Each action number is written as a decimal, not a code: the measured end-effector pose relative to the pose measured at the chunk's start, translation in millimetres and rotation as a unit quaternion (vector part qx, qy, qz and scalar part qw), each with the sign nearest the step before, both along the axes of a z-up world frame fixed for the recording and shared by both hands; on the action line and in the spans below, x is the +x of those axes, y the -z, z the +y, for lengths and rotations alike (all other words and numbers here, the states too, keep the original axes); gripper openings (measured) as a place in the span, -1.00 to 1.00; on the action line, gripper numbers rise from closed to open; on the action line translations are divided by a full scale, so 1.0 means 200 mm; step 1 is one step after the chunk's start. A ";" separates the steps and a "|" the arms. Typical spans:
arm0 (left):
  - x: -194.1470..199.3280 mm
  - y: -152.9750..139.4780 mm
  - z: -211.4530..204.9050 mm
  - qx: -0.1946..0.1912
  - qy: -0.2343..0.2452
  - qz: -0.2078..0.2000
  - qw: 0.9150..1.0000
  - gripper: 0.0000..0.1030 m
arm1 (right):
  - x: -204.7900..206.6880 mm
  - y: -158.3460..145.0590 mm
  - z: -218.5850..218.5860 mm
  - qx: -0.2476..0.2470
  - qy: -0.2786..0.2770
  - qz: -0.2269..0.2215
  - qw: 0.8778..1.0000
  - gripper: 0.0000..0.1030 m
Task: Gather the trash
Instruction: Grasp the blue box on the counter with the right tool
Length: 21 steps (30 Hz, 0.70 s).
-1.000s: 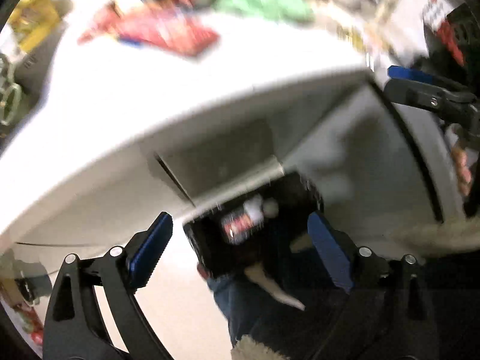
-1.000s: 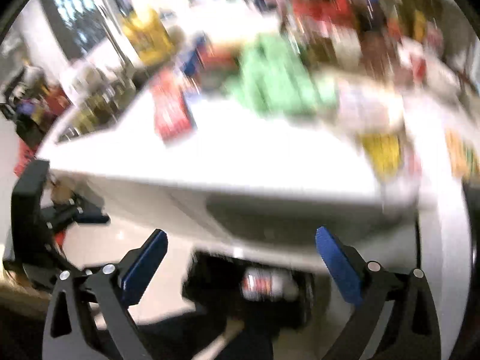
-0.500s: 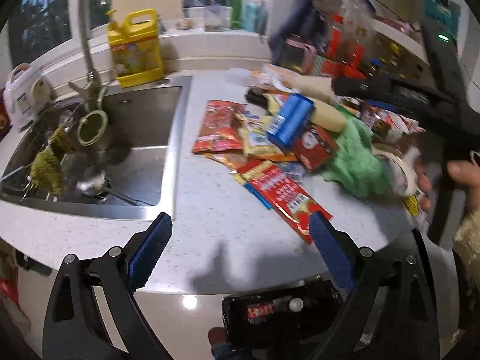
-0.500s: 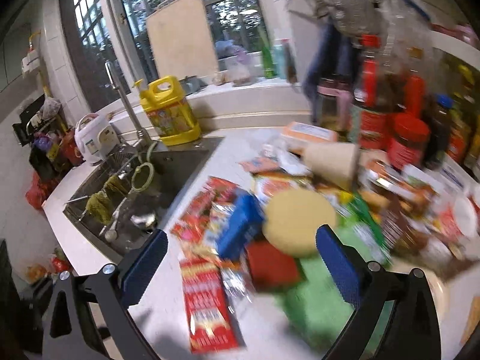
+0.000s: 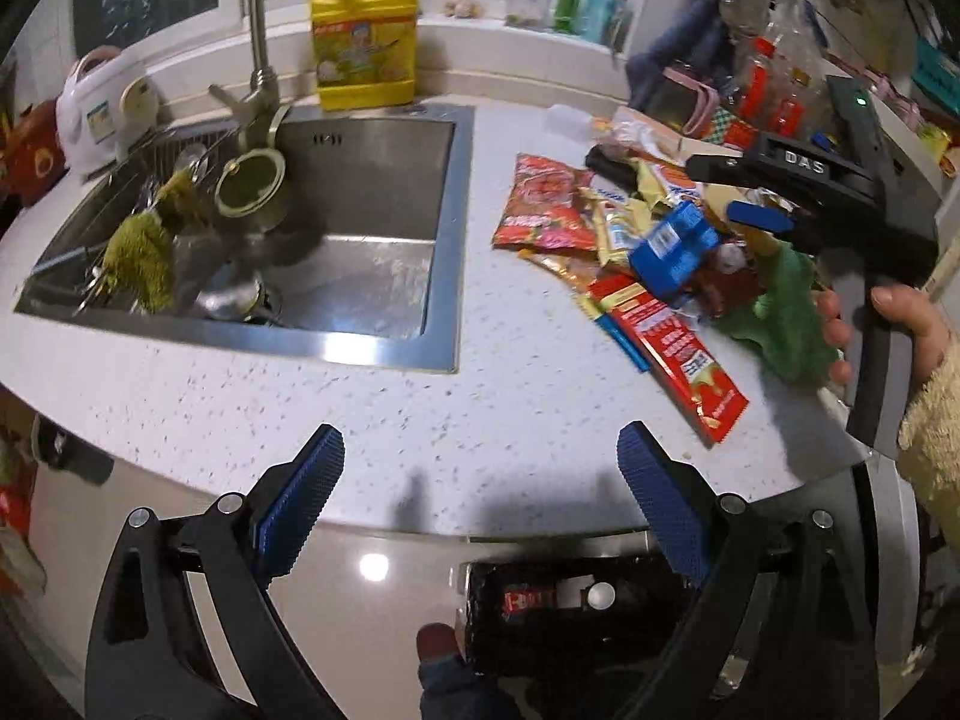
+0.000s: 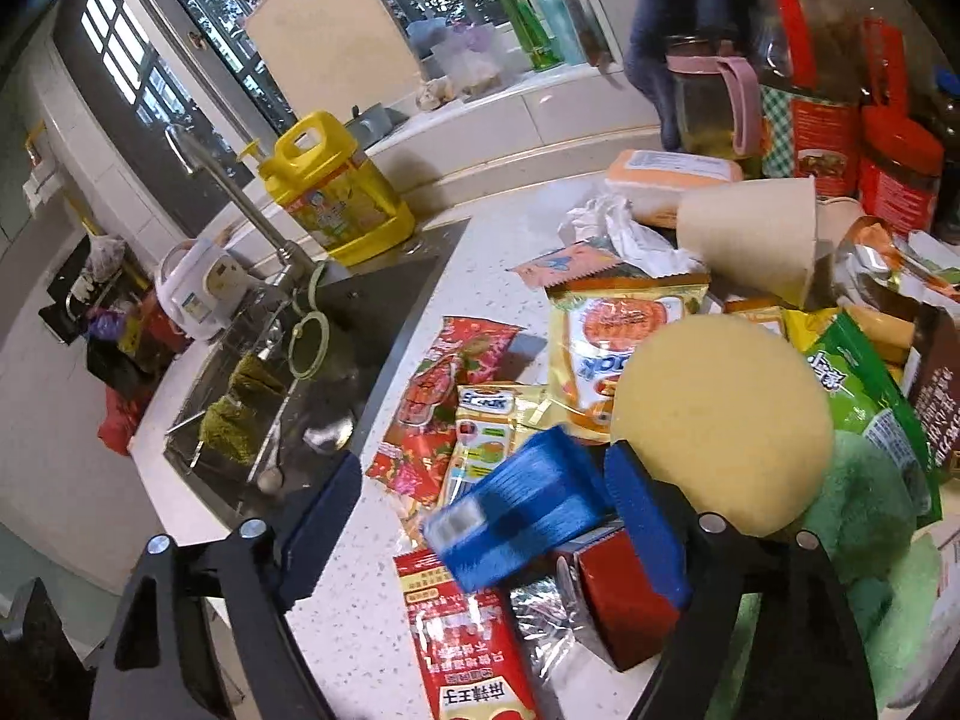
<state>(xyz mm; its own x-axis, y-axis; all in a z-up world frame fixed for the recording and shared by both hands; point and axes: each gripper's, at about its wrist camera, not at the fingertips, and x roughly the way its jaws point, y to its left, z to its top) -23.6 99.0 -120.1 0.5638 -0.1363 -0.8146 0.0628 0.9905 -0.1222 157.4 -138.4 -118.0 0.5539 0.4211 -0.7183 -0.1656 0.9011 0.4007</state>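
Kitchen desk (image 5: 420,414) beside sink (image 5: 360,228): both tools had swung up from below desk edge. Right tool (image 6: 480,516), jaws narrowing but unclamped, straddled blue packet (image 6: 516,510) atop wrapper pile near right edge. Left tool (image 5: 480,498) gaped, empty, over front edge. Pickup imminent.

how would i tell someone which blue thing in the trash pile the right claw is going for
Start at the steel sink; right of it, wrappers are heaped on the white counter. On the near side of the heap, the blue ribbed packet lies between the right claw's jaws, which have just been closing. It is the heap's only solid-blue piece, among red and yellow wrappers.
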 end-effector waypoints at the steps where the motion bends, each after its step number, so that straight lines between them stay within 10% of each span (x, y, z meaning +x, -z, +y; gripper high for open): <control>1: 0.00 0.01 0.01 -0.002 0.000 0.003 1.000 0.75 | 0.01 0.00 0.03 -0.020 -0.003 0.000 1.000 0.64; 12: 0.01 0.05 0.04 -0.009 0.007 0.013 1.000 0.75 | -0.21 0.07 0.26 -0.084 -0.010 0.023 0.996 0.75; 21: 0.02 0.09 0.07 -0.005 0.008 0.024 1.000 0.75 | -0.12 0.28 0.14 -0.023 0.023 0.057 0.998 -0.21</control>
